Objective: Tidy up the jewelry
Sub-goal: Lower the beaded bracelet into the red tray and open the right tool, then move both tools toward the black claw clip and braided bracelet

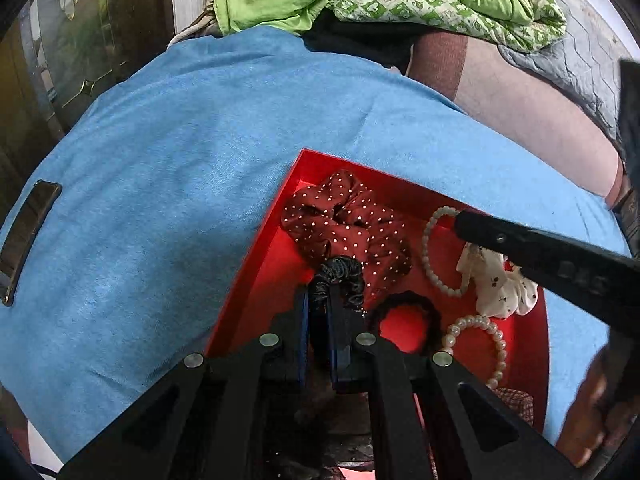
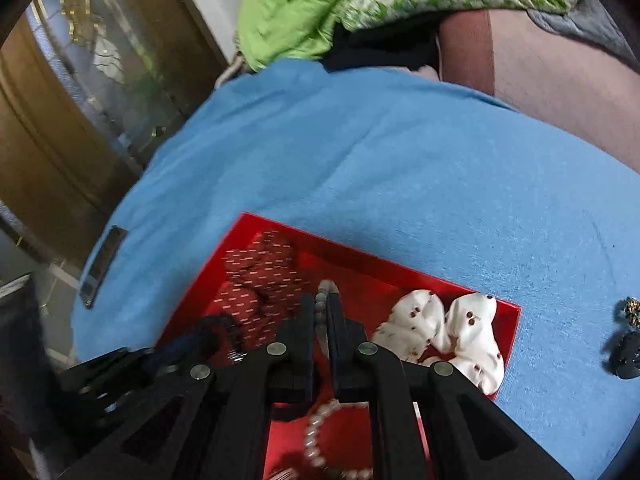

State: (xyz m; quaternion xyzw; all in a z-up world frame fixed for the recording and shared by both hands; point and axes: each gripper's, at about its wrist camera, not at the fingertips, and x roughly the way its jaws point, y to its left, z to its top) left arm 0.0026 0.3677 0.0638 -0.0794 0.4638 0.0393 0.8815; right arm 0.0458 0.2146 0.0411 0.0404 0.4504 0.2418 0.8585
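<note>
Earrings [image 2: 630, 344] appear only beside right claw [image 2: 320, 312].

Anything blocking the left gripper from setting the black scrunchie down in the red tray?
Partly. The left gripper holds the black scrunchie against the polka-dot scrunchie ahead; a black hair tie lies to its right. Bare tray floor shows to the left.

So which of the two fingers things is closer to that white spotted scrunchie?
Right. The right gripper reaches just over the white spotted scrunchie, pinching a grey bead bracelet. The left gripper sits across the red box, holding a black scrunchie.
</note>
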